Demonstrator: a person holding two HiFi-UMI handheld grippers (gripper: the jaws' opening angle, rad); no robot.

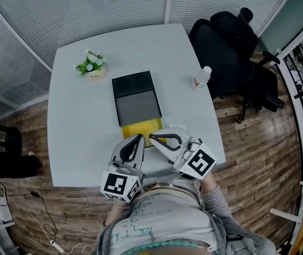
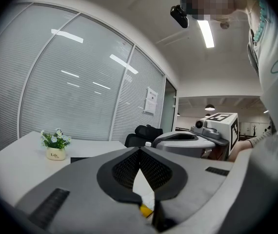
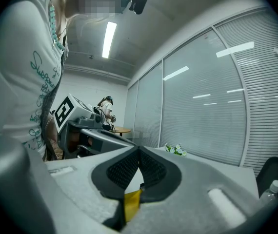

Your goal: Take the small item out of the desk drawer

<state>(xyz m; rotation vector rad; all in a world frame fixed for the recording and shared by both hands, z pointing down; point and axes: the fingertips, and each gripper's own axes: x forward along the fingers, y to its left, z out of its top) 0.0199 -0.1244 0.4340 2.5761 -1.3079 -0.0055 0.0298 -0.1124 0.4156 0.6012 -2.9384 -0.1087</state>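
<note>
L tool (image 1: 139, 138) & R tool (image 1: 152, 137): jaws shut, tips meeting, nothing held. The 2 sit at the open yellow drawer (image 1: 141, 125) of a dark box (image 1: 135, 97) on the white surface (image 1: 77, 132).

- Head view: set high above the person's own chest, facing steeply down. The whole white table (image 1: 77, 137) fits in, with the flower pot (image 1: 93, 68) at the far side. The left gripper (image 1: 139, 138) and right gripper (image 1: 152, 137) sit near the bottom middle.
- Left gripper view: low, close behind its own jaws, looking nearly level across the table toward the flower pot (image 2: 55, 151) and the blinds (image 2: 70, 91).
- Right gripper view: same low seat, also facing the blinds (image 3: 217, 121).
- Shared: the flower pot (image 3: 175, 150) shows in all three views. Each gripper view catches the other gripper at its inner side (right gripper (image 2: 161, 141), left gripper (image 3: 124, 138)), with the person overhead.
</note>
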